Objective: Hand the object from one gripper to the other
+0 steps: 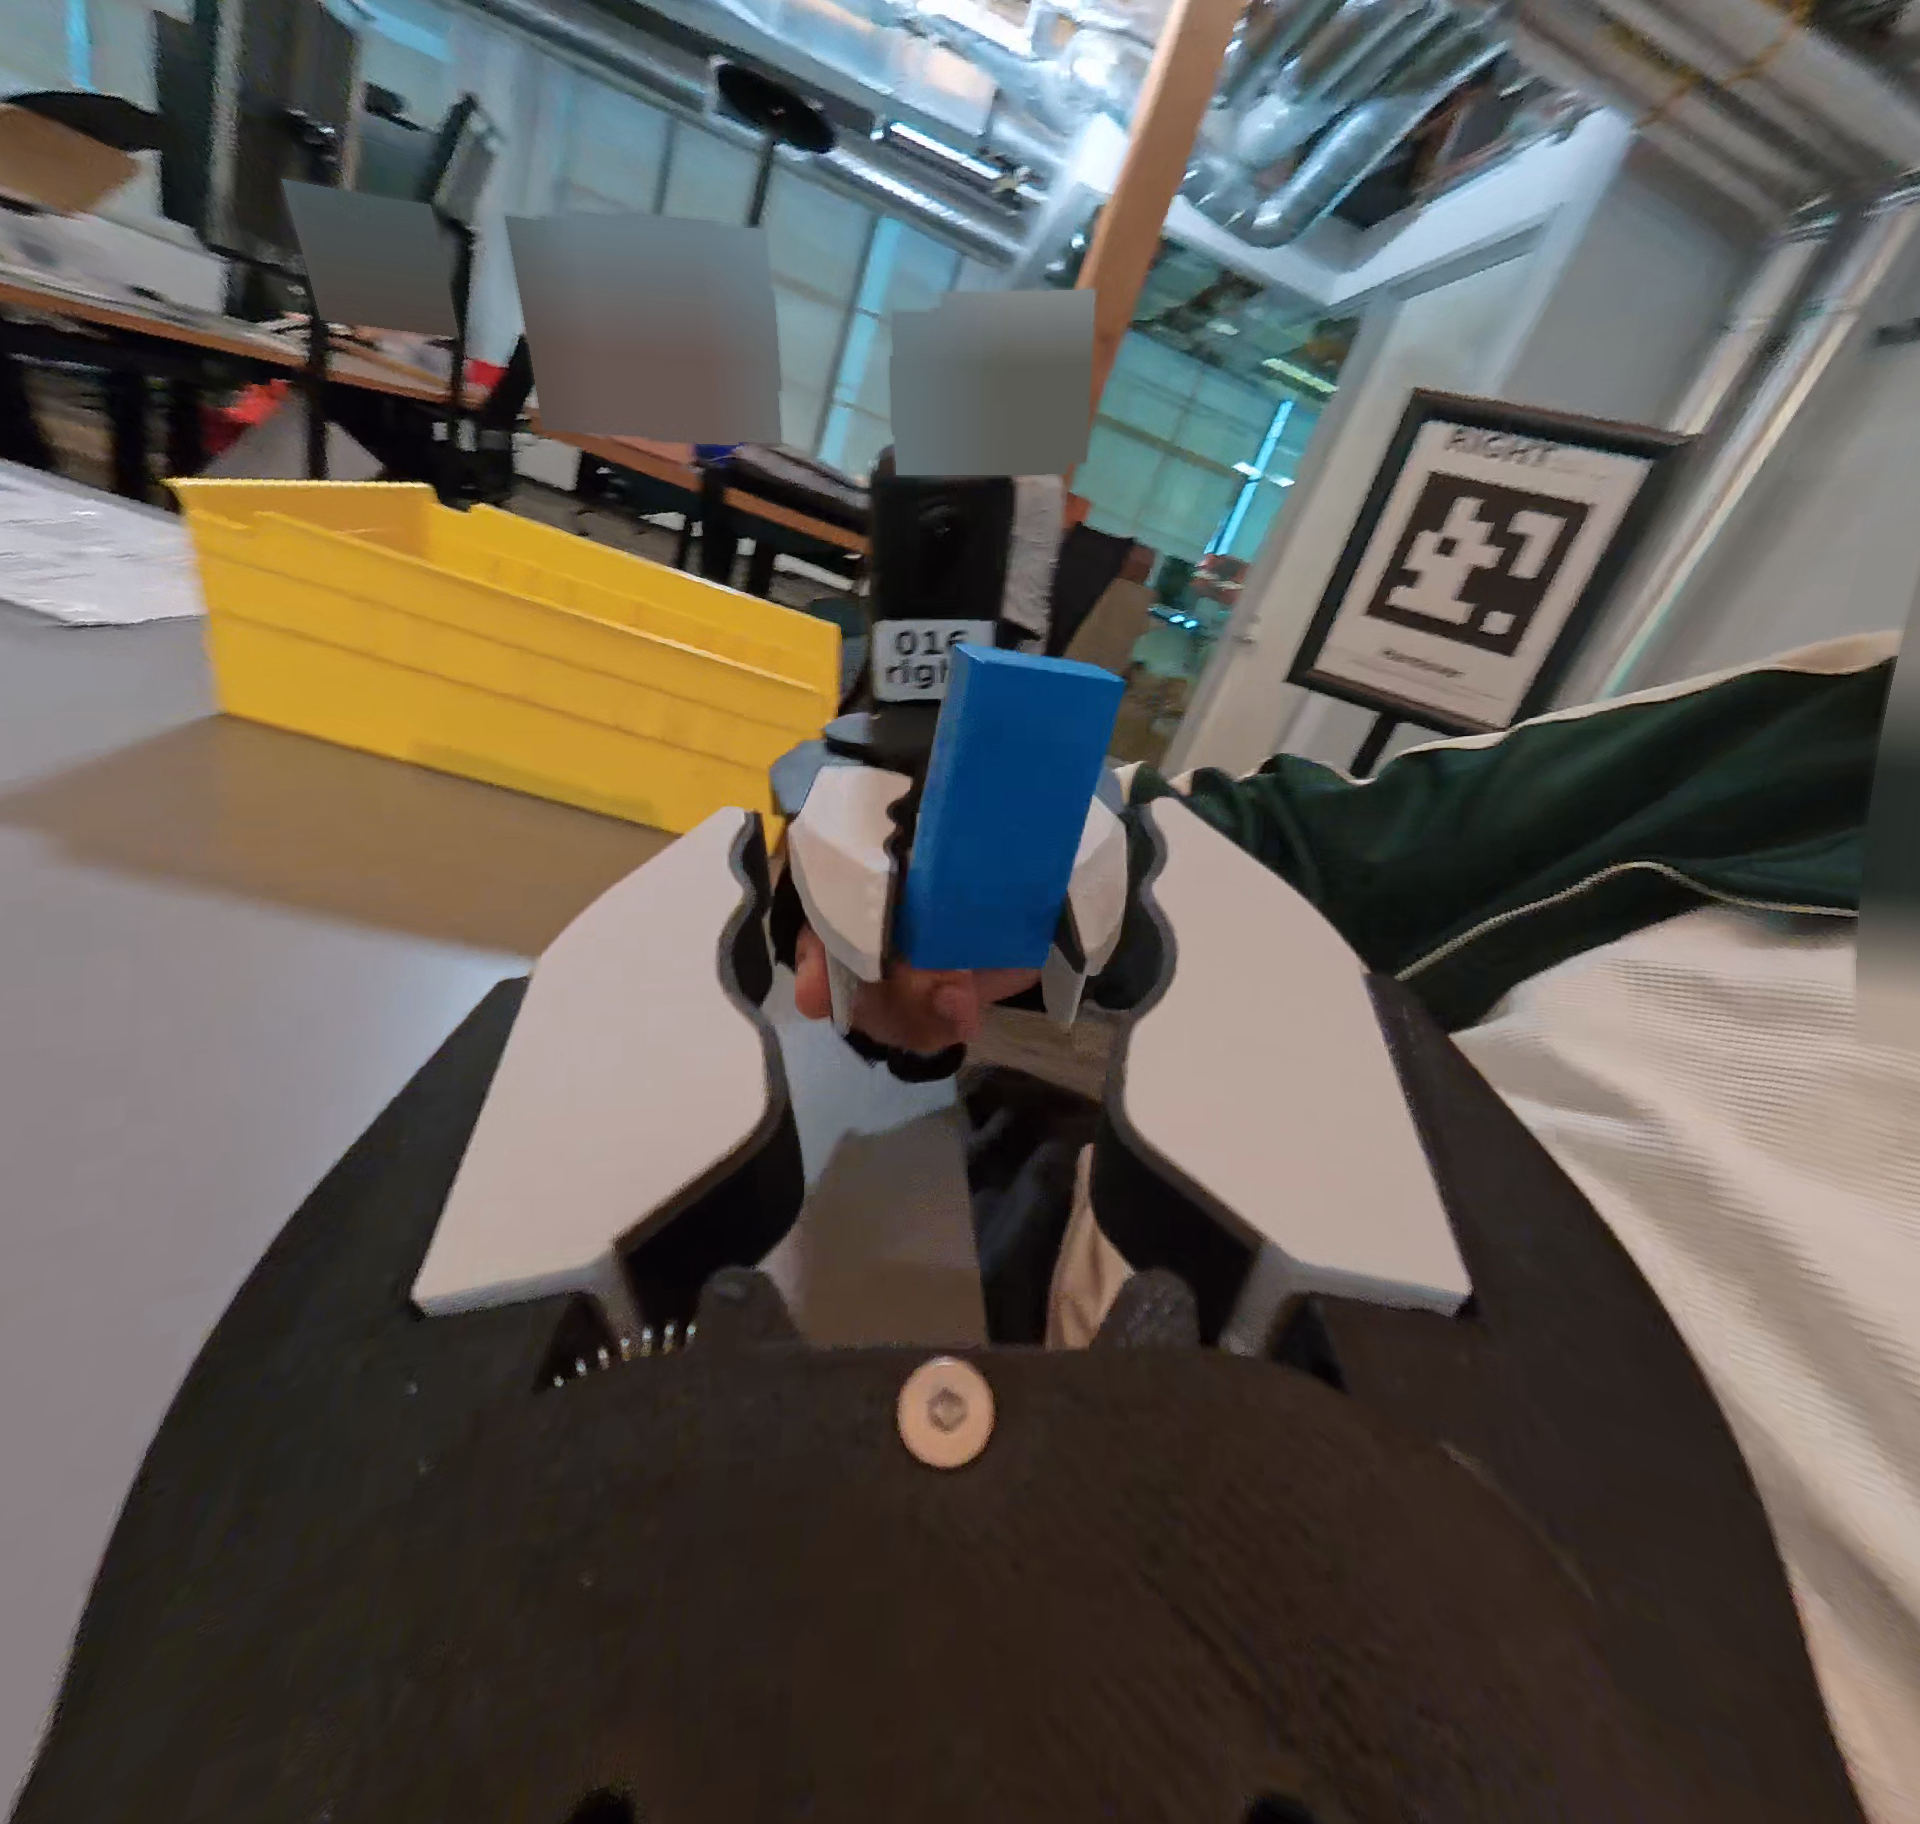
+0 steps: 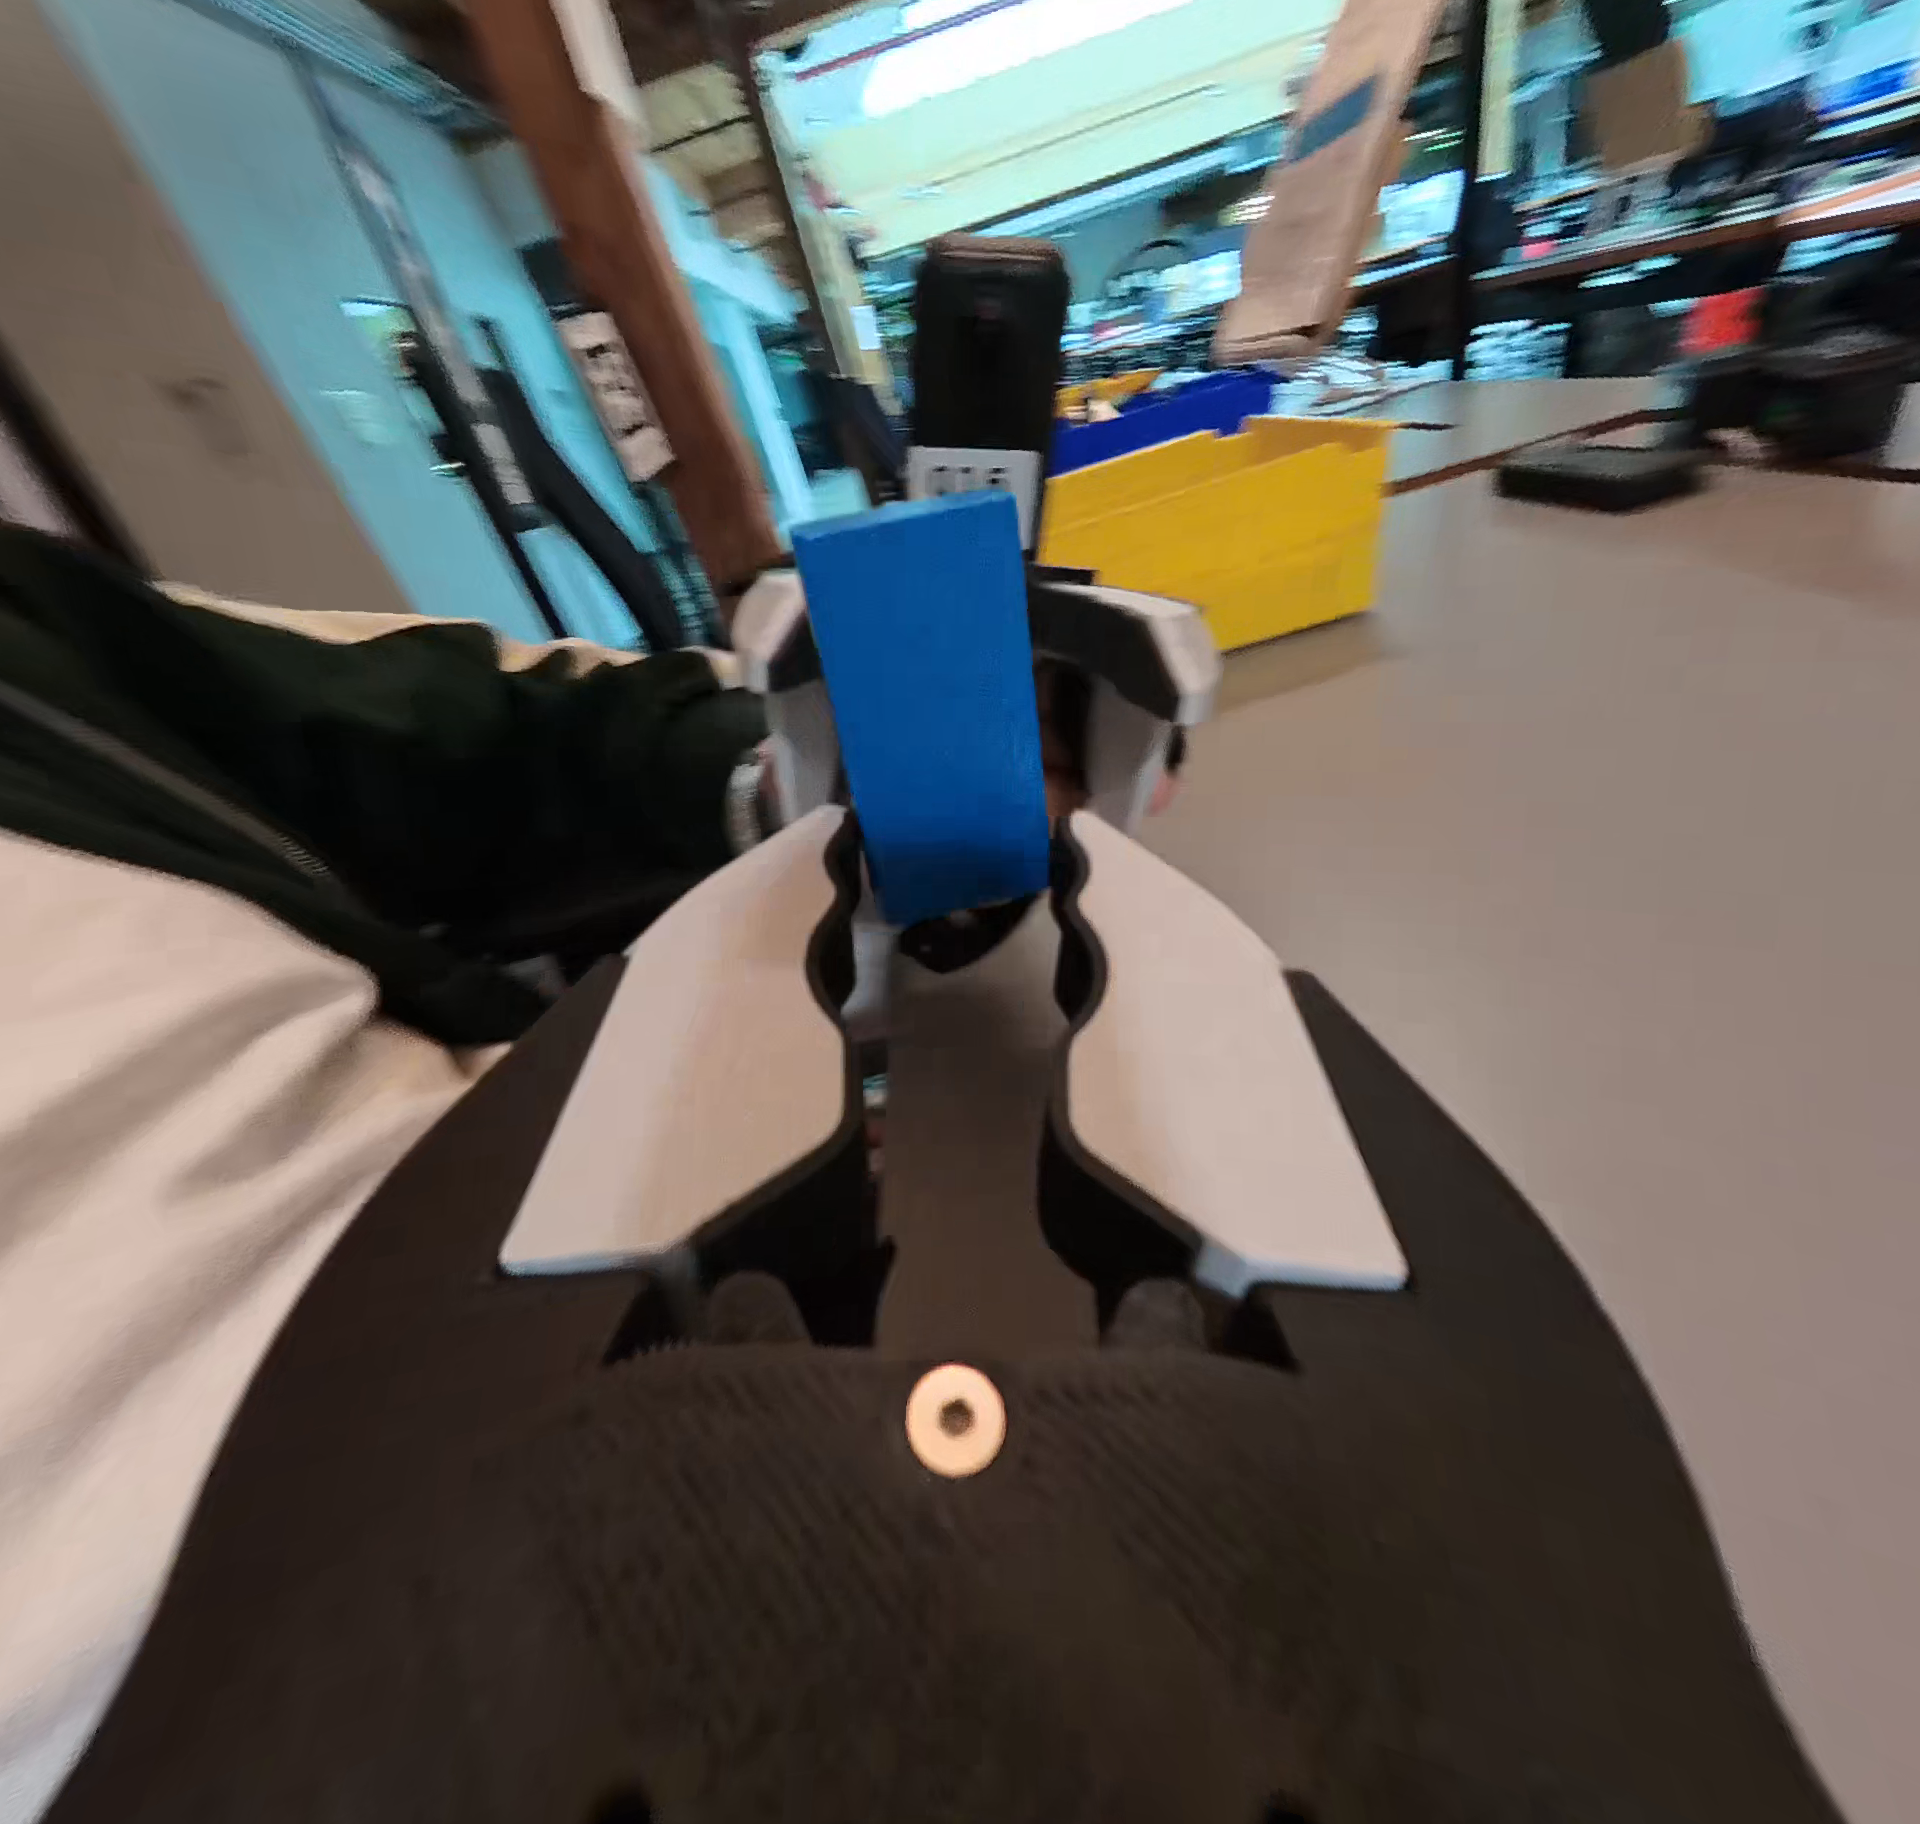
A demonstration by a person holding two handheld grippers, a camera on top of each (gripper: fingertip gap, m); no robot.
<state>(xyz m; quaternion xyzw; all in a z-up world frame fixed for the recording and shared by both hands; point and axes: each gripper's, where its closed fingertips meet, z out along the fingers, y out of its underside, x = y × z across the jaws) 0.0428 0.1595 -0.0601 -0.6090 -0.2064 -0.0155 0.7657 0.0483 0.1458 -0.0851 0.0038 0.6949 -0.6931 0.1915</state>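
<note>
Both my feeds are bright and evenly lit, with daylight from large windows and a washed-out overhead glow in the right wrist view. My left wrist view is sharp at centre: the blue block reads crisply, and the yellow bin casts a soft shadow on the grey table. My right wrist view is motion-blurred throughout. Wide-angle distortion bends and smears the edges of both views.

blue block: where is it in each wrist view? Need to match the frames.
Left wrist view: blue block centre frame, upright, clamped by the right gripper just beyond this view's own open fingers.
Right wrist view: centre, lower end between this view's own fingertips.
Shared landmark: yellow bin on the table.
</note>
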